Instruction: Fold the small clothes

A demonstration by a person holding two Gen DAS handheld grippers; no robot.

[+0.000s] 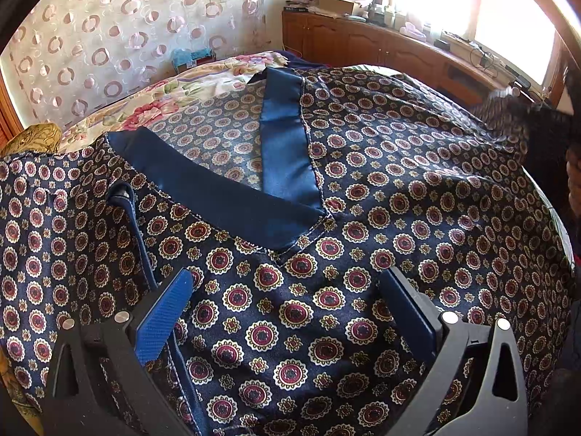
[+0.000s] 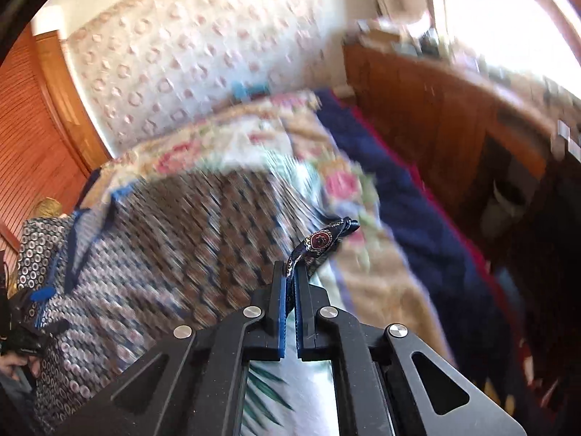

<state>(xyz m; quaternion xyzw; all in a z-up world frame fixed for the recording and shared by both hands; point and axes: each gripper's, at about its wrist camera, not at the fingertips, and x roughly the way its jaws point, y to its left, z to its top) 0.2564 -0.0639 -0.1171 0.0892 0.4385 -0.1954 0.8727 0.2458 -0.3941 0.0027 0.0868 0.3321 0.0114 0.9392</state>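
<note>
A navy garment (image 1: 399,181) printed with red and cream medallions lies spread over the bed, its blue satin collar (image 1: 283,138) forming a V near the middle. My left gripper (image 1: 287,276) hovers just over the chest part below the collar, jaws wide open, with nothing pinched between the blue pads (image 1: 163,319). My right gripper (image 2: 290,267) is shut on an edge of the same garment, and a twisted corner (image 2: 323,239) sticks out past the fingertips. The rest of the garment (image 2: 163,239) is motion-blurred in the right wrist view.
A floral bedspread (image 1: 152,101) lies under the garment, with a dark blue blanket (image 2: 406,196) along its right side. A wooden cabinet (image 1: 363,41) with clutter on top stands beyond the bed under a bright window. A gold cushion (image 1: 32,138) sits at the left.
</note>
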